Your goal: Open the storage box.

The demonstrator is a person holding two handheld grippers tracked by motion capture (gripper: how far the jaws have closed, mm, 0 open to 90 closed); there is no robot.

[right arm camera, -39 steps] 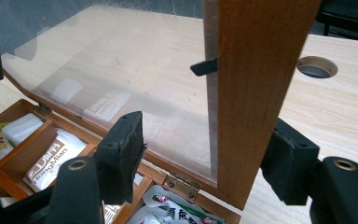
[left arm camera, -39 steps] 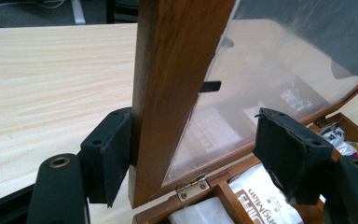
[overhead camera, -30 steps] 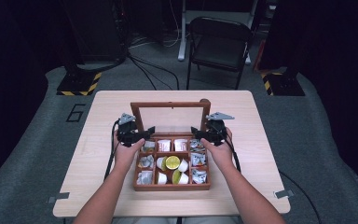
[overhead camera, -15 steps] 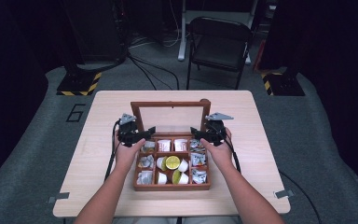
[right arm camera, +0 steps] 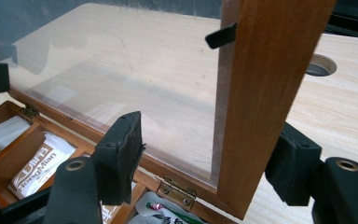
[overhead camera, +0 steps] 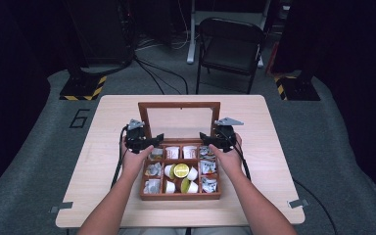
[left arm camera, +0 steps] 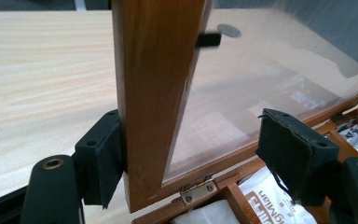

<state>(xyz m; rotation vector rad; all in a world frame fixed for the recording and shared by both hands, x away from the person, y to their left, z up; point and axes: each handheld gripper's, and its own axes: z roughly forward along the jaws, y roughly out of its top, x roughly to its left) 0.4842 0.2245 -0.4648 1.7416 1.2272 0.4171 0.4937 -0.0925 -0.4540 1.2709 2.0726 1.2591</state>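
Wood: a brown box (overhead camera: 180, 171) sits at the centre of the high view, near the person's edge of the pale worktop (overhead camera: 103, 147); its glass-paned lid (overhead camera: 179, 120) stands upright on its hinges at the box's far side.
Lid frame: each side post of the lid runs between one gripper's jaws — probably so the lid can be steadied from both sides at once.
Left gripper (left arm camera: 191, 154): jaws spread around the left post (left arm camera: 156, 93); the outer pad (left arm camera: 107, 156) lies against the wood, the inner pad (left arm camera: 284, 144) stands well apart, over the glass. The jaws have just been opening, so this reads as a release, not a pinch.
Right gripper (right arm camera: 214, 154): jaws spread around the right post (right arm camera: 265, 93); the inner pad (right arm camera: 123, 144) is clear of the frame, and the outer one (right arm camera: 291, 163) is close beside it — contact I cannot tell.
Hinges: a brass hinge (left arm camera: 198, 189) at the lower centre of the left gripper view, another (right arm camera: 177, 191) at the lower centre of the right gripper view; they carry the lid.
Contents: sachets (overhead camera: 208, 166) fill the outer compartments, and small white cups with a lime slice (overhead camera: 181, 170) fill the middle ones.
Judgement: the lid looks set open and about to be left standing.
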